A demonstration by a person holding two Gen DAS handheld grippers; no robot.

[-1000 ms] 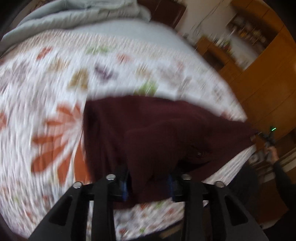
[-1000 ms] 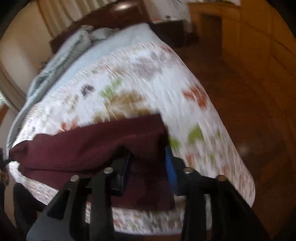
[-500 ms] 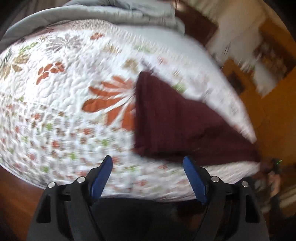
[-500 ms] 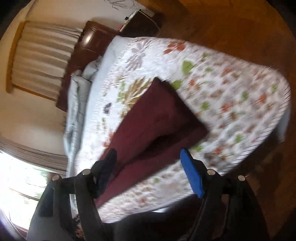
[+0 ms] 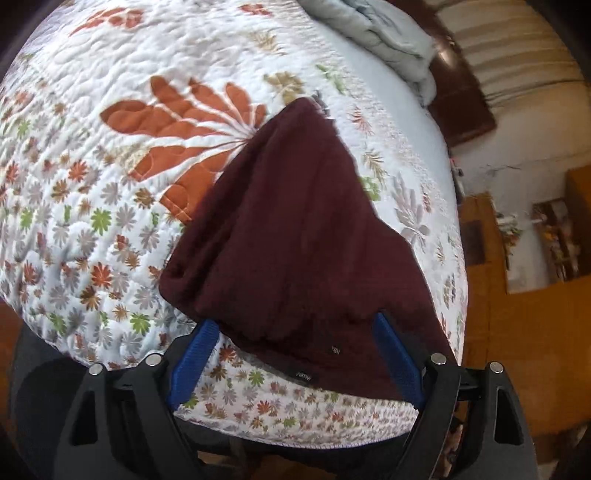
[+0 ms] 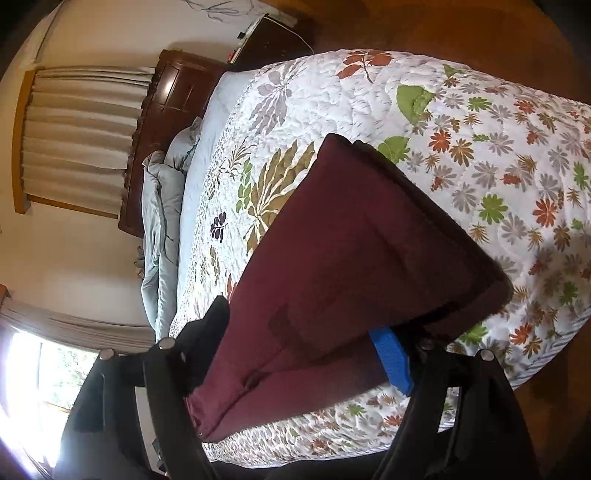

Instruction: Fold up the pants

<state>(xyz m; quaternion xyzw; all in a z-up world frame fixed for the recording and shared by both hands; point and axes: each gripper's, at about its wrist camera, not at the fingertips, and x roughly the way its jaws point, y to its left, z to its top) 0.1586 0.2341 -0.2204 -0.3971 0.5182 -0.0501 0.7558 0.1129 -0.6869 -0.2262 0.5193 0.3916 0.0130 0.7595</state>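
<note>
Dark maroon pants lie folded on the floral quilt, near the bed's front edge. My left gripper straddles their near end. Its blue pads stand wide apart and the jaws are opening, with fabric lying between them but not pinched. In the right wrist view the pants run diagonally across the quilt. My right gripper is at their near end with its jaws opening. One blue pad shows; the cloth hides the other finger.
A bunched light blue duvet lies along the head of the bed by a dark wooden headboard. Curtains hang beyond it. Wooden cabinets and wood floor surround the bed. Dark clothing of a person fills the bottom edge.
Both grippers were shut on the pants a second ago and have let go, their jaws now wide. Both wrists rolled and sank, and the pants now lie flat on the quilt.
</note>
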